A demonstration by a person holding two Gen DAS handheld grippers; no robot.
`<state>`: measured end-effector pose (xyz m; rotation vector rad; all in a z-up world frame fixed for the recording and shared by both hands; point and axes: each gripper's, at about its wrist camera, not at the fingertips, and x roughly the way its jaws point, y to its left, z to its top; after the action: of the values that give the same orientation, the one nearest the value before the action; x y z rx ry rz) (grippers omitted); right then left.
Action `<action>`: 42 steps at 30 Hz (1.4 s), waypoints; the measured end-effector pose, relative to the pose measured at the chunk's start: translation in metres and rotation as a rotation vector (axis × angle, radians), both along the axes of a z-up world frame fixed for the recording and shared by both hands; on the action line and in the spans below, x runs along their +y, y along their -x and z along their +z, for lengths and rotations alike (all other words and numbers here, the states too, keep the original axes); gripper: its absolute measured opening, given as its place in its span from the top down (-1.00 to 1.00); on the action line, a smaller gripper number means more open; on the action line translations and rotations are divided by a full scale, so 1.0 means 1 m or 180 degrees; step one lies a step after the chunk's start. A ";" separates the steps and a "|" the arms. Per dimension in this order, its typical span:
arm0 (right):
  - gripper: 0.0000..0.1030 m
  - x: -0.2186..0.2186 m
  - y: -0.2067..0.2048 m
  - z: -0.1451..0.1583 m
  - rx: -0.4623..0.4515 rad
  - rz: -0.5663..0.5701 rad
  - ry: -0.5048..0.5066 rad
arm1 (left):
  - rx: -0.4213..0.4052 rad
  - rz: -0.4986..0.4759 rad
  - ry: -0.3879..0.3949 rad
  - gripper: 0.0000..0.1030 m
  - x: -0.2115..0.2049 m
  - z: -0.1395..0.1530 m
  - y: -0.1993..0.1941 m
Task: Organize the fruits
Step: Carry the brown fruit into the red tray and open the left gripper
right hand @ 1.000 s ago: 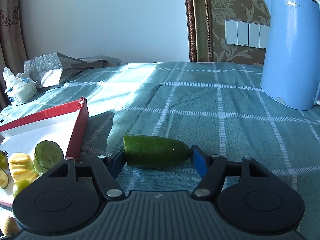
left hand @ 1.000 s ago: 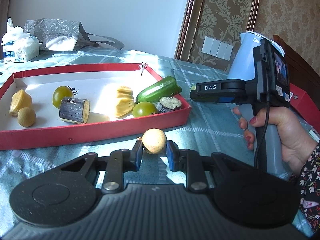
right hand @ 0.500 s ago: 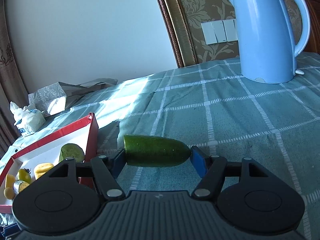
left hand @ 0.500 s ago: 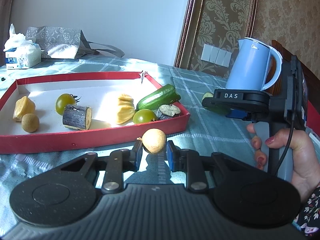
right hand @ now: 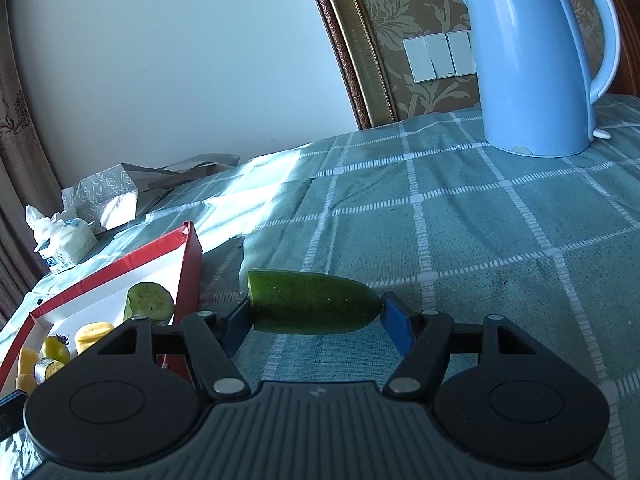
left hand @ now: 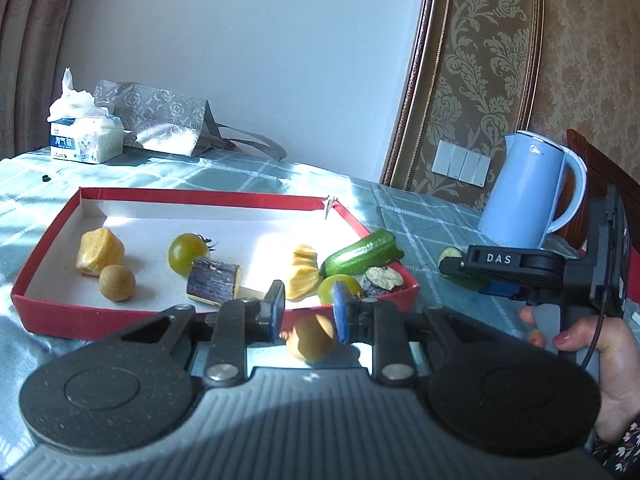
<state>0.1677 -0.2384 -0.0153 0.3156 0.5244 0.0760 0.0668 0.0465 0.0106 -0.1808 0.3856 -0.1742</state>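
Pinched low, and blurred, in the clenched left hand-held gripper [left hand: 308, 310], just short of the red tray's [left hand: 120, 322] near wall: small tan fruit [left hand: 311, 339]. Grasped end to end in the right hand-held gripper [right hand: 316, 320], over the table [right hand: 480, 220] beside the tray: cucumber piece [right hand: 312, 302]. Likely to slip from so shallow a hold, or to catch on the wall. Open cloth as far as the kettle [right hand: 532, 60].

My right gripper [right hand: 316, 320] clamps a cucumber piece [right hand: 312, 302] crosswise between both fingers [right hand: 394, 322]. Left of them lies the red tray [right hand: 188, 264]; far beyond, to their right, the blue kettle [right hand: 532, 60].
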 end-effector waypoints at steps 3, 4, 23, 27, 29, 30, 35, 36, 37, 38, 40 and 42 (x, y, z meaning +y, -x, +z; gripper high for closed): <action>-0.33 -0.001 0.000 0.000 0.0015 -0.0014 -0.0032 | -0.0083 0.0178 -0.0049 0.56 0.019 0.008 -0.006; -0.33 -0.002 -0.001 -0.001 0.0023 -0.0018 -0.0044 | -0.0085 0.0249 -0.0068 0.56 0.025 0.011 -0.011; -0.33 -0.005 -0.001 -0.002 0.0045 -0.0012 -0.0140 | 0.0372 -0.0245 -0.0588 0.18 -0.023 -0.020 0.003; -0.33 -0.005 -0.001 -0.002 0.0047 -0.0010 -0.0139 | 0.0487 -0.0278 -0.0589 0.21 -0.030 -0.024 -0.006; -0.33 -0.005 -0.001 -0.002 0.0047 -0.0010 -0.0141 | 0.0545 -0.0318 -0.0651 0.33 -0.038 -0.025 -0.010; -0.33 -0.006 -0.001 -0.002 0.0046 -0.0010 -0.0143 | 0.0580 -0.0330 -0.0665 0.45 -0.040 -0.026 -0.012; -0.33 -0.006 -0.001 -0.002 0.0047 -0.0009 -0.0141 | 0.0603 -0.0287 -0.0584 0.52 -0.038 -0.027 -0.021; -0.33 -0.006 -0.001 -0.002 0.0046 -0.0009 -0.0144 | 0.0600 -0.0306 -0.0549 0.52 -0.037 -0.027 -0.021; -0.33 -0.006 -0.001 -0.002 0.0047 -0.0009 -0.0144 | 0.0582 -0.0314 -0.0512 0.52 -0.035 -0.027 -0.020; -0.33 -0.006 -0.001 -0.002 0.0046 -0.0009 -0.0146 | 0.0524 -0.0319 -0.0451 0.52 -0.033 -0.025 -0.017; -0.33 -0.006 -0.001 -0.002 0.0046 -0.0009 -0.0147 | 0.0429 -0.0290 -0.0413 0.52 -0.029 -0.022 -0.012; -0.33 -0.006 -0.001 -0.002 0.0046 -0.0010 -0.0150 | 0.0357 -0.0268 -0.0368 0.52 -0.025 -0.020 -0.005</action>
<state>0.1692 -0.2443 -0.0170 0.3631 0.5369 0.0833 0.0722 0.0217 -0.0093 -0.0604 0.5141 -0.2247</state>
